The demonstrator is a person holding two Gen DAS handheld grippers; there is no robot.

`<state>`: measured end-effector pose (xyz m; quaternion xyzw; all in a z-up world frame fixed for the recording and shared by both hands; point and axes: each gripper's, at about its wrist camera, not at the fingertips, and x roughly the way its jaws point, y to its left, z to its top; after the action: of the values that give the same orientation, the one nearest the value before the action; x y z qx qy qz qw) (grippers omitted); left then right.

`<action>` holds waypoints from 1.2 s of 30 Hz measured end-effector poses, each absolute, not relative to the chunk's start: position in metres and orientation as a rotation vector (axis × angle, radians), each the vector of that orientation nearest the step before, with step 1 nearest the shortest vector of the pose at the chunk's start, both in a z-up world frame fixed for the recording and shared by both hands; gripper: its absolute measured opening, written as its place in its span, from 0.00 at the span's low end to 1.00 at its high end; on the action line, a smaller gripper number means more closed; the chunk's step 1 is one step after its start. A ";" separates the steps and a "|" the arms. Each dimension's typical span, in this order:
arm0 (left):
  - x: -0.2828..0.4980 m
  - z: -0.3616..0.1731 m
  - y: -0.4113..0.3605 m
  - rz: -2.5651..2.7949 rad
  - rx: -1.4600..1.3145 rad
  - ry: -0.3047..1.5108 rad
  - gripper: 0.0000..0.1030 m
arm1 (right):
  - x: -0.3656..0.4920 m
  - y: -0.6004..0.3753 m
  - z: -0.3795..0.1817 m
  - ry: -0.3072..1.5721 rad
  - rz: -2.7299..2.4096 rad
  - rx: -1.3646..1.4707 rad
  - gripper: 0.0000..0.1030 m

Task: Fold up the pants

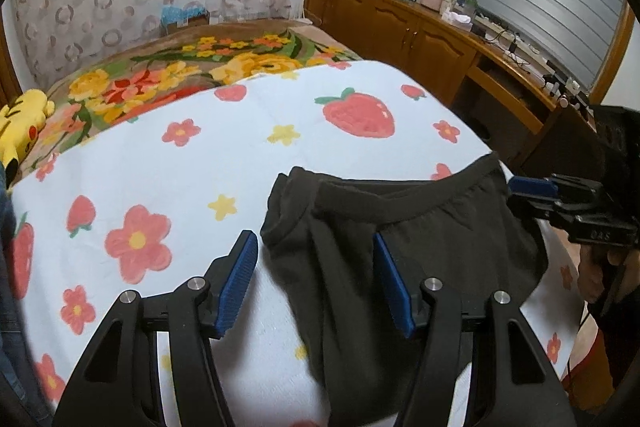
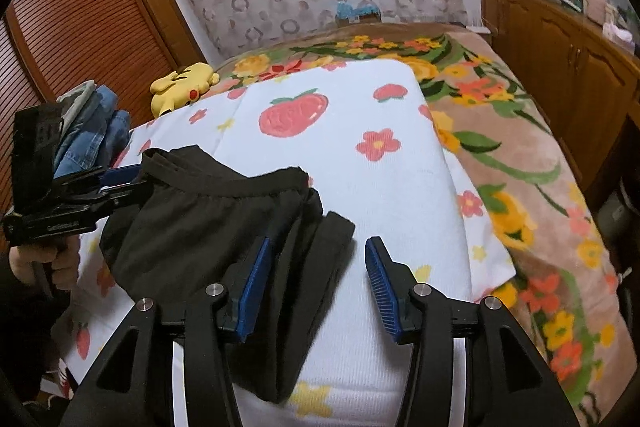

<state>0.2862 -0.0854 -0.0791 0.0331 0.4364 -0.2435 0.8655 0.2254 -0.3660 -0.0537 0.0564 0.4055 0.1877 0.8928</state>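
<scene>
Covering bed, strawberry sheet (image 1: 160,167), floral blanket (image 1: 168,75)

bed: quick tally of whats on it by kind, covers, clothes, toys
covers: 2, the strawberry sheet and the floral blanket
black pants: 1
folded jeans pile: 1, the number of pieces can't be told
yellow plush toy: 1
total: 5

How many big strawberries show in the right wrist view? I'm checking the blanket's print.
1 big strawberry lies on the white blanket, beyond the black pants. Smaller ones dot the edges; the pants may hide others.
</scene>
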 end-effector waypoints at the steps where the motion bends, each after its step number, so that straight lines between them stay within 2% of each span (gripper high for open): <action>1: 0.290 -0.083 -0.085 -0.515 0.055 0.932 0.55 | 0.227 -0.366 -0.054 0.847 0.392 0.119 0.49; 9: 0.300 -0.093 -0.088 -0.546 0.014 0.963 0.45 | 0.233 -0.361 -0.058 0.848 0.425 0.130 0.49; 11: 0.300 -0.092 -0.089 -0.563 0.008 0.963 0.37 | 0.234 -0.361 -0.060 0.843 0.436 0.139 0.49; 13: 0.298 -0.092 -0.091 -0.578 0.010 0.962 0.24 | 0.235 -0.361 -0.061 0.843 0.443 0.147 0.49; 16: 0.290 -0.086 -0.093 -0.567 0.030 0.929 0.15 | 0.238 -0.362 -0.065 0.854 0.465 0.173 0.26; 17: 0.287 -0.084 -0.093 -0.567 0.030 0.919 0.14 | 0.238 -0.362 -0.065 0.854 0.473 0.172 0.14; 19: 0.279 -0.077 -0.090 -0.564 0.027 0.895 0.13 | 0.236 -0.360 -0.064 0.847 0.492 0.169 0.11; 36: 0.186 -0.012 -0.020 -0.478 -0.007 0.718 0.13 | 0.173 -0.313 -0.020 0.686 0.630 0.091 0.09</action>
<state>0.1859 -0.0199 -0.0115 -0.0034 0.3480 -0.2315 0.9085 0.1733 -0.3132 -0.0198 0.0439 0.3308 0.3038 0.8924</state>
